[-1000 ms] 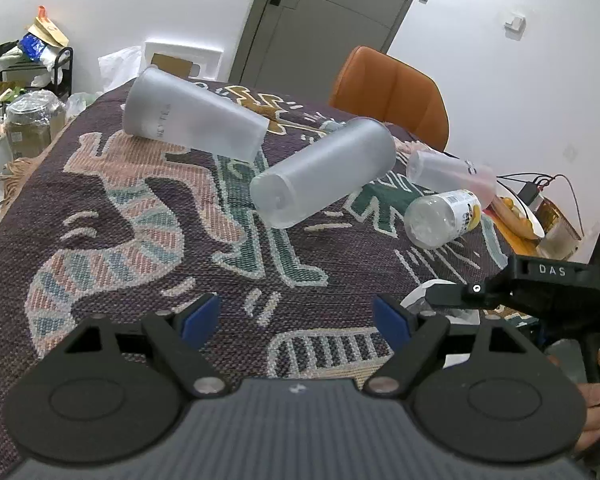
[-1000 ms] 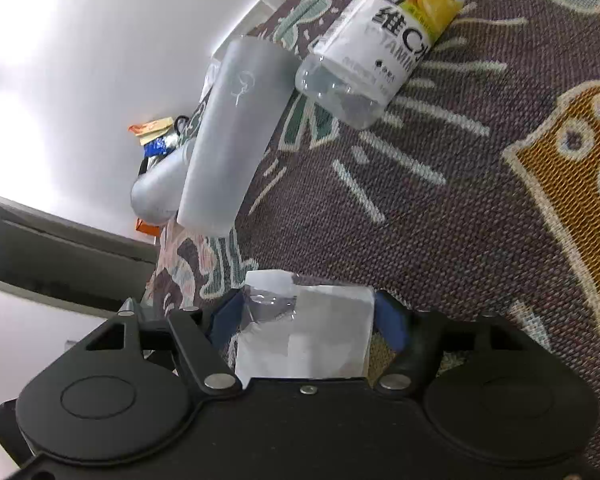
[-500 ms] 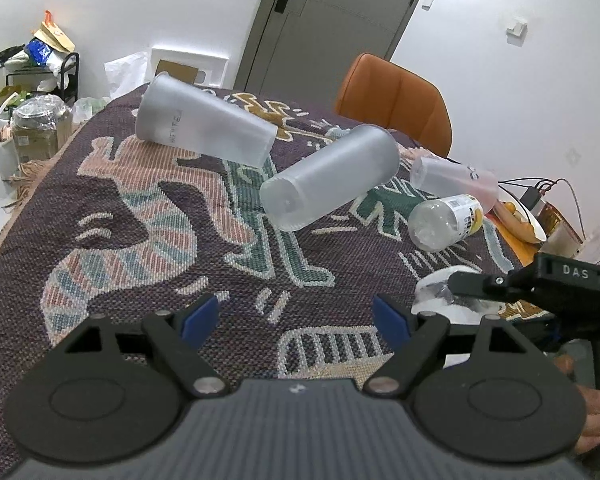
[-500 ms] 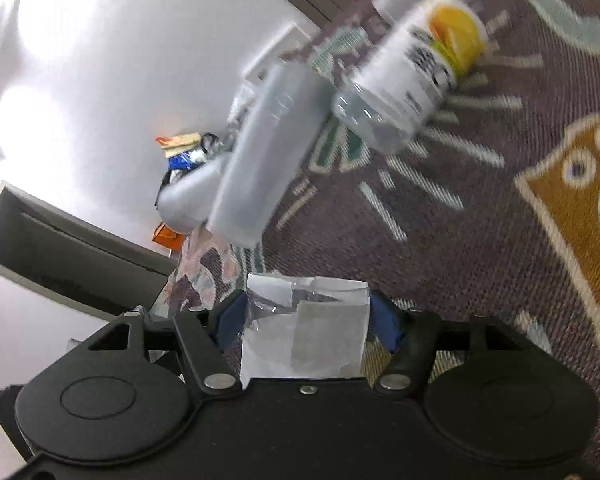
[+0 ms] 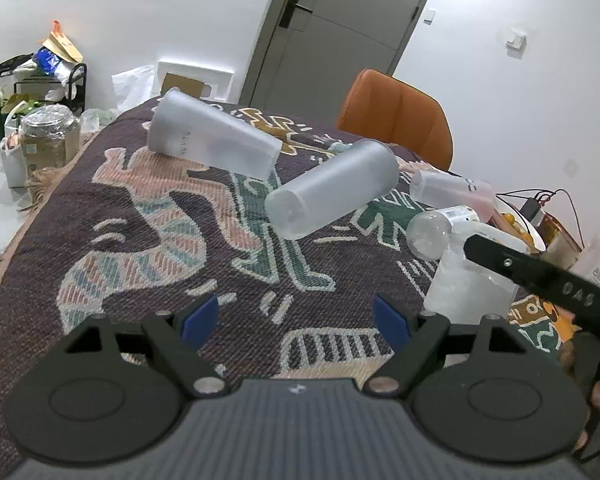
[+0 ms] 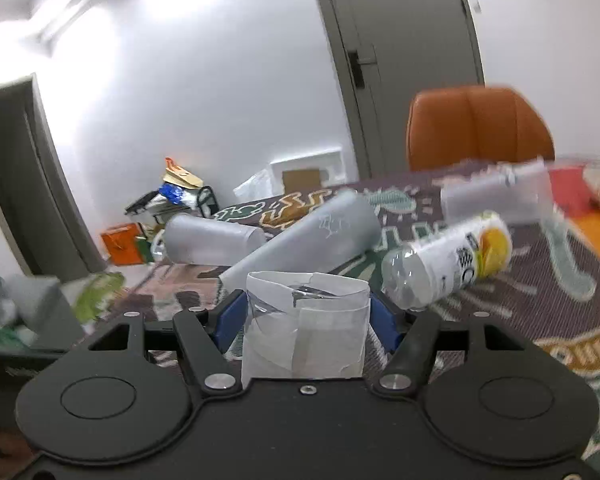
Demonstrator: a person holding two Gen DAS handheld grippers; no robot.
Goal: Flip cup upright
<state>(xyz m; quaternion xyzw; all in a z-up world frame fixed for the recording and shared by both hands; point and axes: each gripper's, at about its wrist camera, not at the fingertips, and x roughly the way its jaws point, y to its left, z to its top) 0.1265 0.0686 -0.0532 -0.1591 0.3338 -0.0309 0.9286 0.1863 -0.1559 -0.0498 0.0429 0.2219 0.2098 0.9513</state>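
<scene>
My right gripper is shut on a small clear cup wrapped in white paper. The cup stands nearly upright between the blue pads, its open rim on top. In the left wrist view the same cup is at the right, held just above or on the patterned cloth, with the right gripper's black finger across it. My left gripper is open and empty, low over the near part of the cloth.
Two frosted tumblers lie on their sides on the patterned tablecloth. A drink bottle and a third frosted cup lie at the right. An orange chair stands behind the table.
My right gripper has rotated with the cup, bringing it from lying sideways to nearly upright. The left gripper has stayed open and drawn back slightly.
</scene>
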